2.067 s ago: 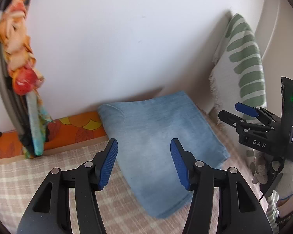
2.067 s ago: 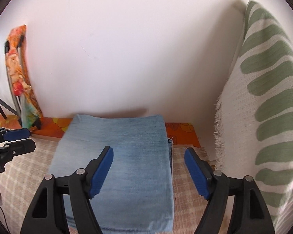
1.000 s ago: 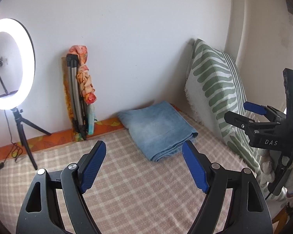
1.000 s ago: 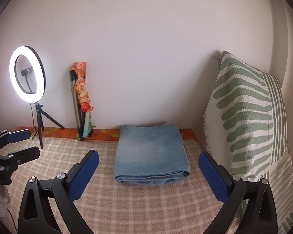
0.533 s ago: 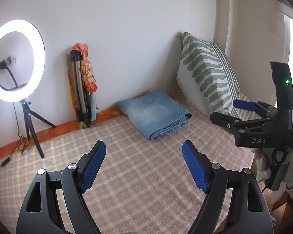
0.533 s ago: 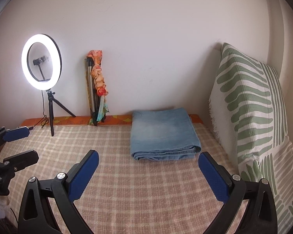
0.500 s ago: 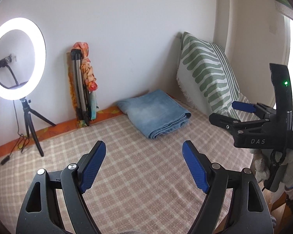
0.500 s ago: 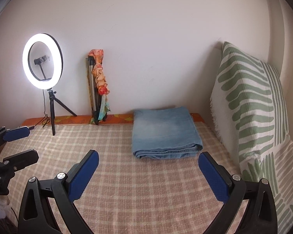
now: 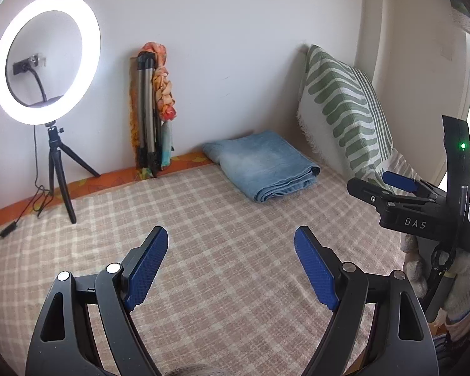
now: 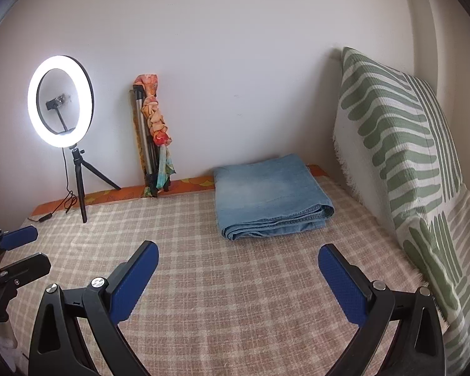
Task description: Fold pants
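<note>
Pants (image 10: 271, 195) in neat blue folded stack; left claw (image 9: 232, 264), right claw (image 10: 238, 277) both spread, nothing between.

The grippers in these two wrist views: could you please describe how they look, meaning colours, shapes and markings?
Both the left gripper and the right gripper have black plastic frames with silver rivets and two blue, cross-hatched finger pads. Seen from the left wrist view, the right gripper carries white "DAS" lettering, a green indicator light and a thin black cable; a light knit glove grips it.
</note>
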### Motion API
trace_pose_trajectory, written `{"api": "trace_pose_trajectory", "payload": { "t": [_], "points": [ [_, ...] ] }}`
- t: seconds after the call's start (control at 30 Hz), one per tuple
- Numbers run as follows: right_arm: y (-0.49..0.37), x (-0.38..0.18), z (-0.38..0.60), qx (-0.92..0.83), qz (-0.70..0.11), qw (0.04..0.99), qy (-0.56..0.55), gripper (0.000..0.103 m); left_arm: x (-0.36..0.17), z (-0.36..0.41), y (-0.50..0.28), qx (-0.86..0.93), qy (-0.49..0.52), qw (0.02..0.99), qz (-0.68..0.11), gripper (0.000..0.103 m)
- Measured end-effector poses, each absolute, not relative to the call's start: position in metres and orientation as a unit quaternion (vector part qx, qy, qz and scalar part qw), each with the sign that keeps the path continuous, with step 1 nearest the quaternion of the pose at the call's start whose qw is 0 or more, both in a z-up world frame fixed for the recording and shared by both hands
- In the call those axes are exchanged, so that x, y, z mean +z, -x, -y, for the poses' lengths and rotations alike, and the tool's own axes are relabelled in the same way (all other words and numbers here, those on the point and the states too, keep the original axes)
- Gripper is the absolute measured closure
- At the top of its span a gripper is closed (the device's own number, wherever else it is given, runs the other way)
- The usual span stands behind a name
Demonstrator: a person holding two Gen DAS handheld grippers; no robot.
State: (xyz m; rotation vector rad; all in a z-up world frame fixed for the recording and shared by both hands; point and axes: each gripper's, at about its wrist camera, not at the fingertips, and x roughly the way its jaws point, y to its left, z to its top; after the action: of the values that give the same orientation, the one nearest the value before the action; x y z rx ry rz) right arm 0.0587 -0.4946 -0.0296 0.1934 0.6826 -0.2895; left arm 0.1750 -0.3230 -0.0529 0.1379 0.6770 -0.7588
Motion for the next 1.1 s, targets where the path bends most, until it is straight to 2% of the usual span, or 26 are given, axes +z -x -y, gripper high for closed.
{"api": "trace_pose_trajectory", "payload": {
  "t": [1.1],
  "points": [
    [-0.066, -0.057, 0.484, -0.152, -0.347, 0.923, -0.071, 0.0, -0.062, 0.32, -0.182, -0.347, -0.077, 0.88, -0.314, 0.018]
  ]
}}
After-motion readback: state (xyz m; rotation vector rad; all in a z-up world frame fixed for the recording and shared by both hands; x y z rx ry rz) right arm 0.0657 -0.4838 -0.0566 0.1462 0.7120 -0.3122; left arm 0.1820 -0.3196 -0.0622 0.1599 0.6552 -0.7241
